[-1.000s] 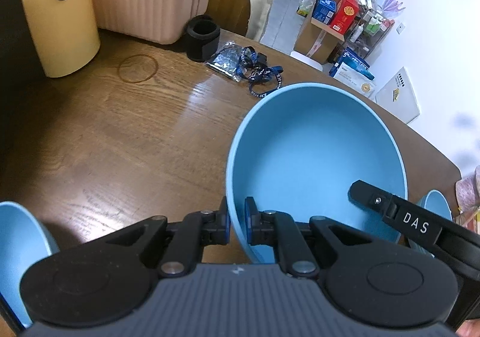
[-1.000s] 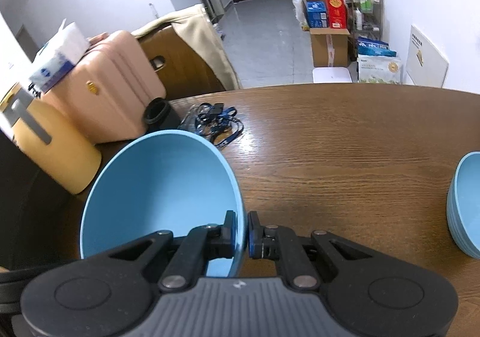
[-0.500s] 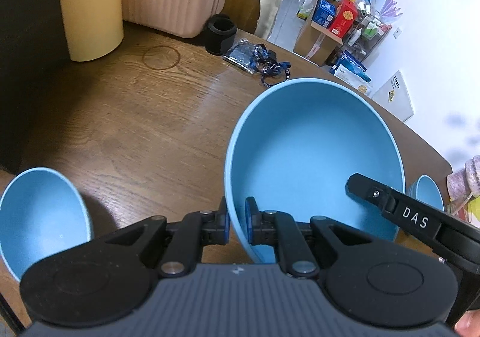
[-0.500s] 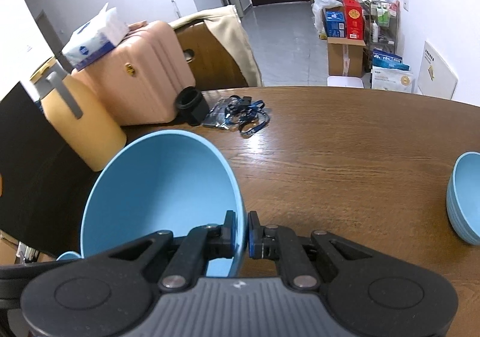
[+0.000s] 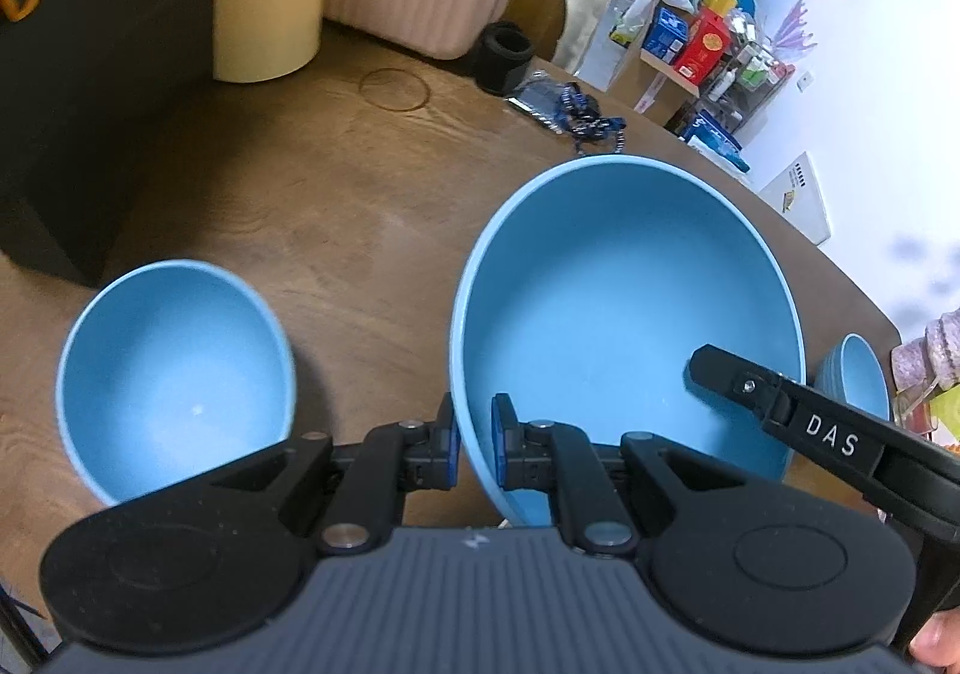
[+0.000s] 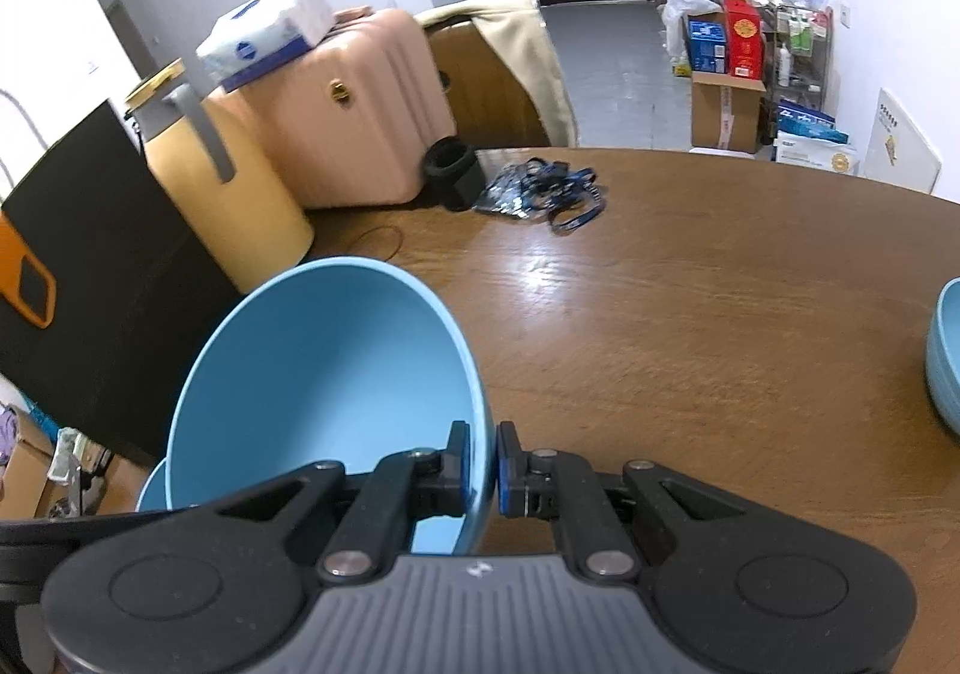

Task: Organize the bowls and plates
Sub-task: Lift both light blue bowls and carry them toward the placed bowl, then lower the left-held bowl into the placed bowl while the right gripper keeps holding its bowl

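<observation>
Bowl [image 5: 624, 314] pinched by both grippers [image 5: 474, 443] [image 6: 480, 461] — above wooden table [image 6: 690, 314], cluttered room.

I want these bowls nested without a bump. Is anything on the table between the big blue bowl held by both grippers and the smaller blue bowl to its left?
Nothing visible. In the left wrist view only bare wooden table lies between the big blue bowl and the smaller blue bowl. The lanyard bundle lies farther back, out of that path.
</observation>
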`<action>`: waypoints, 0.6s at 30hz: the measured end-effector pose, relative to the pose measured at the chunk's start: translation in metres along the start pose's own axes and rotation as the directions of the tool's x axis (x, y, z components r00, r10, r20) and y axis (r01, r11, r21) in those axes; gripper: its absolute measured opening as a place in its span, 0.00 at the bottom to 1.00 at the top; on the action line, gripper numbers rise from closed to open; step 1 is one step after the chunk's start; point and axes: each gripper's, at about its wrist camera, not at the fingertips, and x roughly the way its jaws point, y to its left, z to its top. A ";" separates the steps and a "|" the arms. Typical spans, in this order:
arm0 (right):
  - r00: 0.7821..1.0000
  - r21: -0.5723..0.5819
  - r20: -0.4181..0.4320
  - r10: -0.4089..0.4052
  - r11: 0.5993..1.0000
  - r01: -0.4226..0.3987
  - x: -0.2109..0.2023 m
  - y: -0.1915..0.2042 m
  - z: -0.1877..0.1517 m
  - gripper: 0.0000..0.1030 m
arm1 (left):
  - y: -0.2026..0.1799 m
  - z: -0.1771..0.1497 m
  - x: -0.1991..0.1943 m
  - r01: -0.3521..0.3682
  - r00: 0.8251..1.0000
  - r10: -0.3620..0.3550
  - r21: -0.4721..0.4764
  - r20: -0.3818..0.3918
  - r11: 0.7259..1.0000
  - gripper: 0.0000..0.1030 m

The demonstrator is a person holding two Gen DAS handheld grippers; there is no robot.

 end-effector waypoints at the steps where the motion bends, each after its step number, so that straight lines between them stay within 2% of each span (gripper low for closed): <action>1: 1.000 -0.007 -0.002 0.002 1.000 -0.002 0.000 0.005 -0.002 0.08 | 0.005 -0.003 -0.002 -0.003 1.000 0.003 -0.005 0.001 1.000 0.11; 18: 0.995 -0.138 -0.085 0.052 0.988 -0.064 0.020 0.099 -0.033 0.08 | 0.095 -0.021 -0.031 -0.052 0.998 0.055 -0.119 0.024 0.992 0.10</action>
